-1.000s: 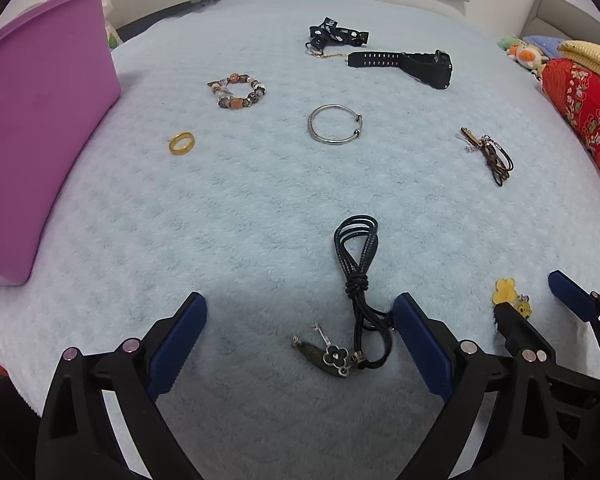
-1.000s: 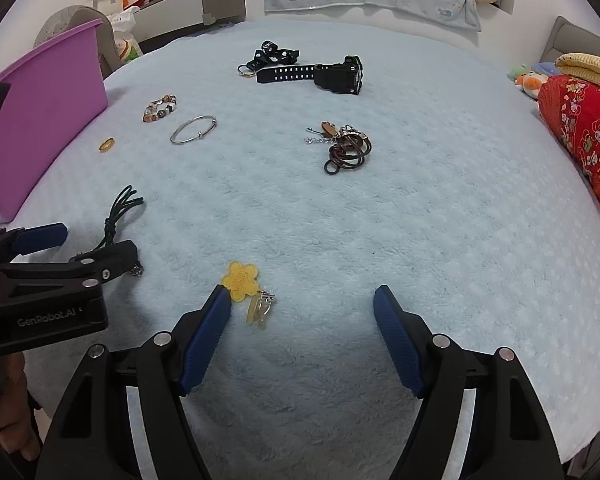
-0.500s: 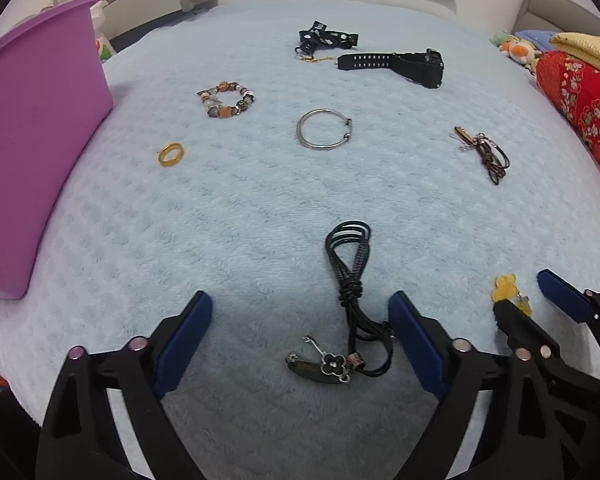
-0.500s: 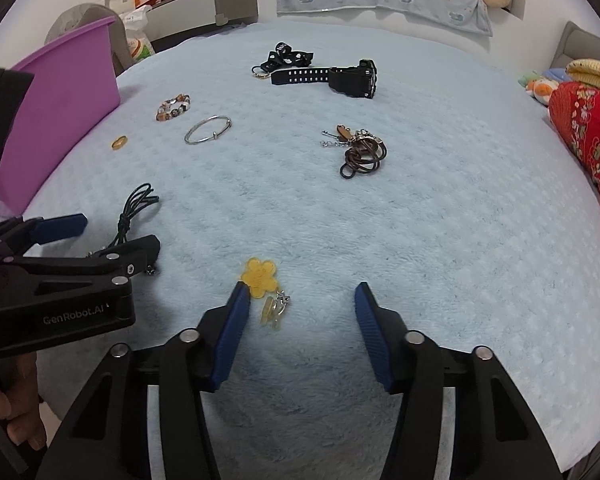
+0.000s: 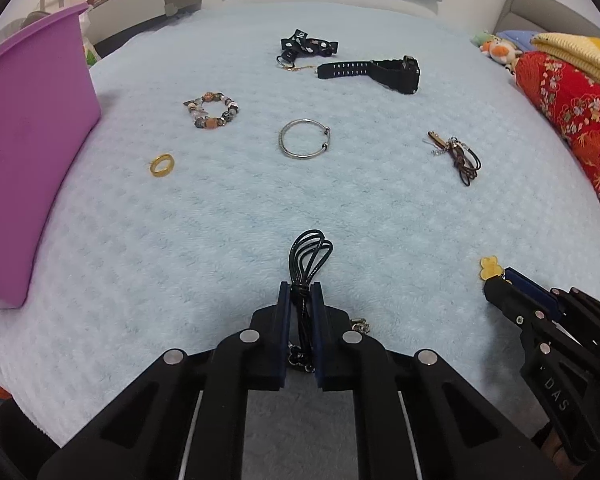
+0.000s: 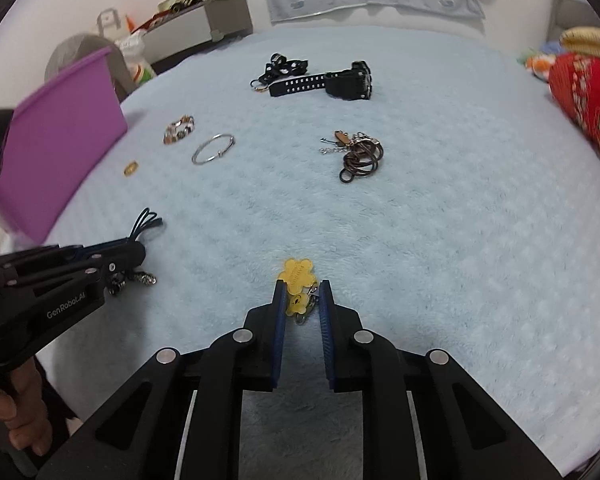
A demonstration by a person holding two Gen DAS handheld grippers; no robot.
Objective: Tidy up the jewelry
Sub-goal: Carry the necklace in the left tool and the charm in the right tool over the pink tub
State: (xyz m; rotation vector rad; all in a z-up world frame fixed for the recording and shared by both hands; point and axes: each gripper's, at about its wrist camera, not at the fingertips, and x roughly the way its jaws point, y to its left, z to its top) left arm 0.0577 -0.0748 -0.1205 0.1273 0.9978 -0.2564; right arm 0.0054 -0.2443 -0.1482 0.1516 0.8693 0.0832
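Note:
My left gripper (image 5: 301,294) is shut on a black cord necklace (image 5: 310,256) lying on the pale blue blanket; its loop sticks out ahead of the fingers and its flower pendant (image 5: 298,356) hangs between them. My right gripper (image 6: 302,294) has closed around a yellow flower charm (image 6: 297,274), its pads against the small charms below it. Each gripper shows from the side in the other view: the left gripper (image 6: 136,254) and the right gripper (image 5: 496,286).
A purple bin (image 5: 24,152) stands at the left. On the blanket lie a gold ring (image 5: 162,165), a beaded bracelet (image 5: 212,110), a silver bangle (image 5: 305,143), a brown cord bracelet (image 5: 458,156), a black watch (image 5: 380,71) and a black strap (image 5: 306,47). Red bedding (image 5: 572,120) lies right.
Both grippers were wide open above their items; now the left has shut on the black cord necklace and the right has closed in on the yellow charm.

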